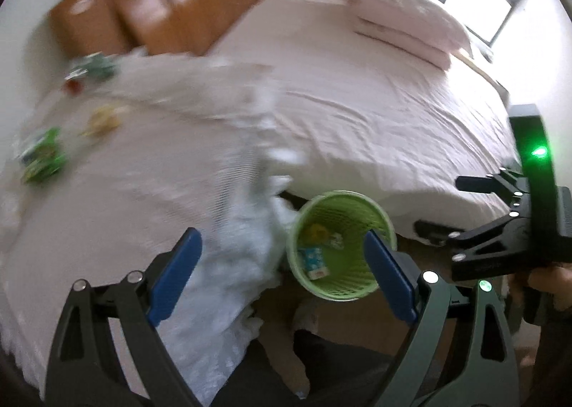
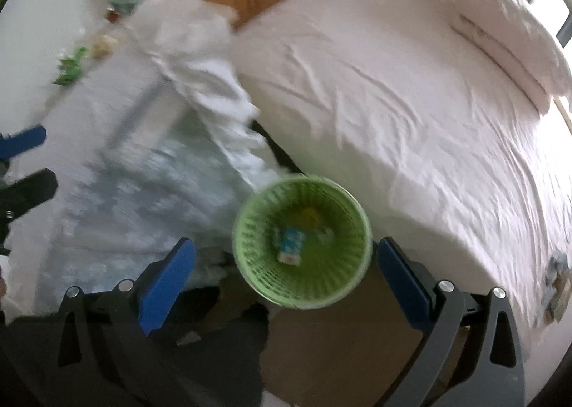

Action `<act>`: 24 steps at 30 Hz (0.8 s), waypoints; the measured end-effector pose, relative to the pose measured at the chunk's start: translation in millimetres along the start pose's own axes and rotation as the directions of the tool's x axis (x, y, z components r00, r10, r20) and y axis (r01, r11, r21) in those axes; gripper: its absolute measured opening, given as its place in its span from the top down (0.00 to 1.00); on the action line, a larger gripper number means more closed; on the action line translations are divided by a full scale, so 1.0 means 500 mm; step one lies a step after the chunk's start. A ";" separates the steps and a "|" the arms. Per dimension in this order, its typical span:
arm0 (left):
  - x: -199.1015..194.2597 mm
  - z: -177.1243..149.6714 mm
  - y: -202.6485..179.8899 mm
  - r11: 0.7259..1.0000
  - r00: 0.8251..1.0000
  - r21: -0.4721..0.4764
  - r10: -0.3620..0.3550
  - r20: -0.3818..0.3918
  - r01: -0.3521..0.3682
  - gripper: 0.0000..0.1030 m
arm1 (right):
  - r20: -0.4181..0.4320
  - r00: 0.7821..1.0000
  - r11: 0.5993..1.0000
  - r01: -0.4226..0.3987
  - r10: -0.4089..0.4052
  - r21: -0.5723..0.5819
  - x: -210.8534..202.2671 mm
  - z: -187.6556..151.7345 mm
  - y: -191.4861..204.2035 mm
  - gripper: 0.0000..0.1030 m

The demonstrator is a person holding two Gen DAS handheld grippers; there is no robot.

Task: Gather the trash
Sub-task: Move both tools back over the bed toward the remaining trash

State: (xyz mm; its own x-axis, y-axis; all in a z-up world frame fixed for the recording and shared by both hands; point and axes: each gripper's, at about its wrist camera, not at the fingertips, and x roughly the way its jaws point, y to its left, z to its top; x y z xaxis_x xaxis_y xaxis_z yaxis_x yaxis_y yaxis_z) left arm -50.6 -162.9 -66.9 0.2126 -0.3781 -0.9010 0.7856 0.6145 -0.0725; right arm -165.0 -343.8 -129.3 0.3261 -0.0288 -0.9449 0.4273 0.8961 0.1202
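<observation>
Hovering above the green basket [image 2: 301,241], the right hand-held gripper [image 2: 284,269] is being held with its blue pads spread wide apart and nothing between them. The left hand-held gripper [image 1: 282,269] is likewise being carried open and empty, with the basket's rim showing between its fingers in its own view.

The basket is standing on the floor, just beside the near corner of the bed [image 2: 411,114] and against the hanging edge of the lace-covered desk [image 1: 107,210]. Several pieces of trash are already lying in its bottom: a blue-and-white packet [image 2: 290,242], something yellow [image 2: 310,216] and a small pale scrap, though blur is keeping their exact nature from being told.

So part of the collecting is judged to be done, but not all. Toward the far left edge of the desk, more litter is still being left out: a bright green wrapper [image 1: 41,157], a yellowish crumpled piece [image 1: 103,121], and a green-and-red item [image 1: 91,69] nearer the far corner, by the wooden headboard [image 1: 161,6]. All three are well apart from the basket. At the far right edge of the bed, in the right wrist view, a small flat object [image 2: 559,282] is also lying on the sheet; whether it counts as trash cannot be told.

With both pairs of jaws open and unloaded, the remaining work is judged to be reaching back to the desk for those pieces.
</observation>
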 end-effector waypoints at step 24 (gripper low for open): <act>-0.047 -0.101 0.627 0.873 0.951 -0.379 0.294 -0.094 -0.308 0.08 | -0.062 0.992 0.907 -0.123 0.107 -0.403 0.059 0.220 0.499 0.02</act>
State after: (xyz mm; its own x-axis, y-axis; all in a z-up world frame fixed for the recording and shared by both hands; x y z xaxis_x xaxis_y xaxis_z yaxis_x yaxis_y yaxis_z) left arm 161.3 73.5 -90.1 0.3786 -0.1133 -0.9186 0.4002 0.9149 0.0521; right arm 43.8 -169.9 -93.7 0.3169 0.0949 -0.9437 0.0071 0.9947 0.1024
